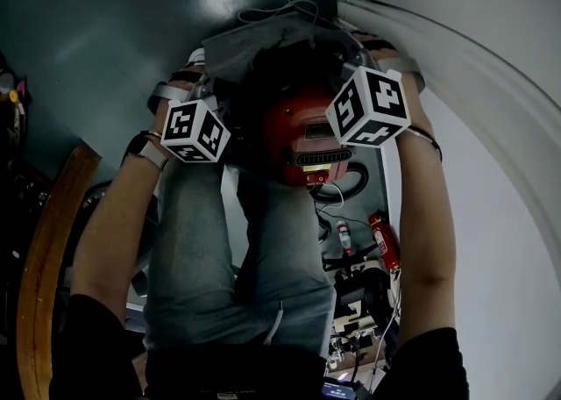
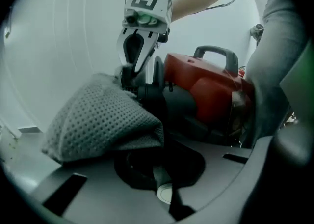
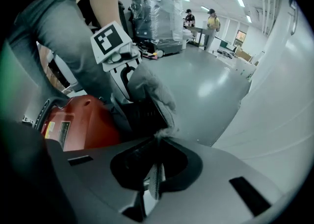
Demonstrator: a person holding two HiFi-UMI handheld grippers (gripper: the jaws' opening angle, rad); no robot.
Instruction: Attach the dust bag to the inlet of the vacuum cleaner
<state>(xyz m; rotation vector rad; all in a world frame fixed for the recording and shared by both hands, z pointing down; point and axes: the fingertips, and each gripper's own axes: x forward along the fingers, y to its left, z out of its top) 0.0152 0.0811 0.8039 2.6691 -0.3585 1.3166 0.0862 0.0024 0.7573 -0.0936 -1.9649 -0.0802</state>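
A red vacuum cleaner (image 1: 298, 126) lies on the floor between the person's legs, its black handle (image 2: 216, 53) up. The grey mesh dust bag (image 1: 254, 43) lies just beyond it, its mouth against the black inlet (image 2: 152, 95). My left gripper (image 2: 164, 188) is shut on a fold of the bag (image 2: 103, 120) on the left. On the other side of the inlet (image 3: 140, 115), my right gripper (image 3: 154, 179) is shut on the bag's edge (image 3: 157, 95). Each gripper shows in the other's view, right gripper (image 2: 128, 78) and left gripper (image 3: 125, 88). Whether the collar sits on the inlet is hidden.
A white curved wall (image 1: 491, 126) runs along the right. The dark glossy floor (image 1: 114, 21) stretches ahead, with a white cable (image 1: 280, 8) on it. Tools and a red can (image 1: 386, 245) lie behind the vacuum. A wrapped pallet (image 3: 157, 19) and two people (image 3: 213, 21) stand far off.
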